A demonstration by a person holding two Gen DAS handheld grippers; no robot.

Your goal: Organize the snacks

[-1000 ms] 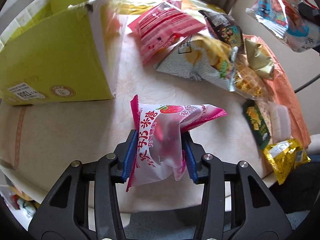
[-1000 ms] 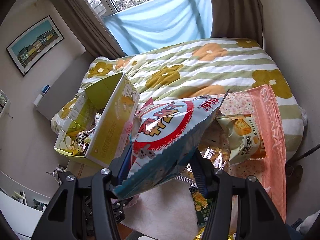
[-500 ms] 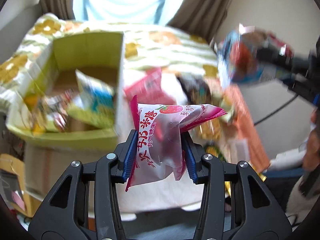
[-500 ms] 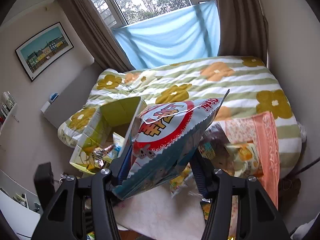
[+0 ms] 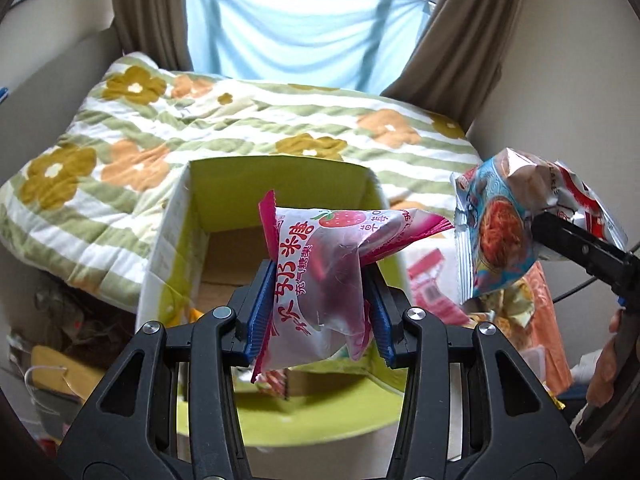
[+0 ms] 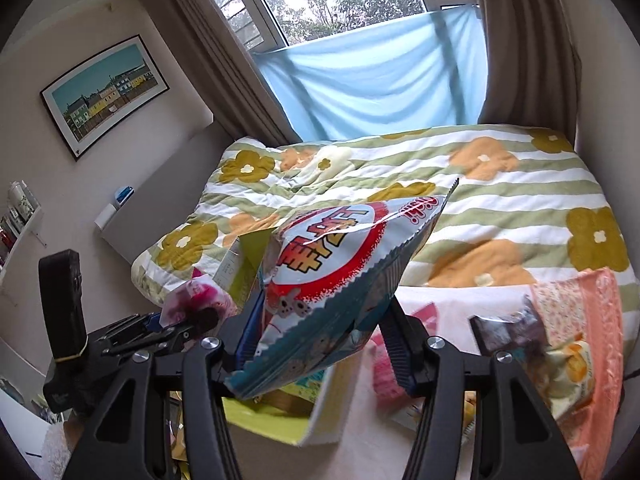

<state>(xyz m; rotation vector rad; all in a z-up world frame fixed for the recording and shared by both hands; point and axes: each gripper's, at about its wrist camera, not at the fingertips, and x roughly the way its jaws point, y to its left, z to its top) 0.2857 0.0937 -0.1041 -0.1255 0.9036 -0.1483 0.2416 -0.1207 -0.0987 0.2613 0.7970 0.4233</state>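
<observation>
Left hand-held gripper [image 5: 318,312] grips a pink strawberry candy bag [image 5: 320,280] above the green cardboard box [image 5: 280,184] just ahead, the right hand-held gripper [image 6: 320,336] clamps a blue-and-red chip bag [image 6: 332,276] beside it; next, probably, lower and release each inside.

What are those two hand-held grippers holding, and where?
Left hand-held gripper clamps the pink strawberry candy bag across its middle; right hand-held gripper the blue snack bag near its lower end.
</observation>
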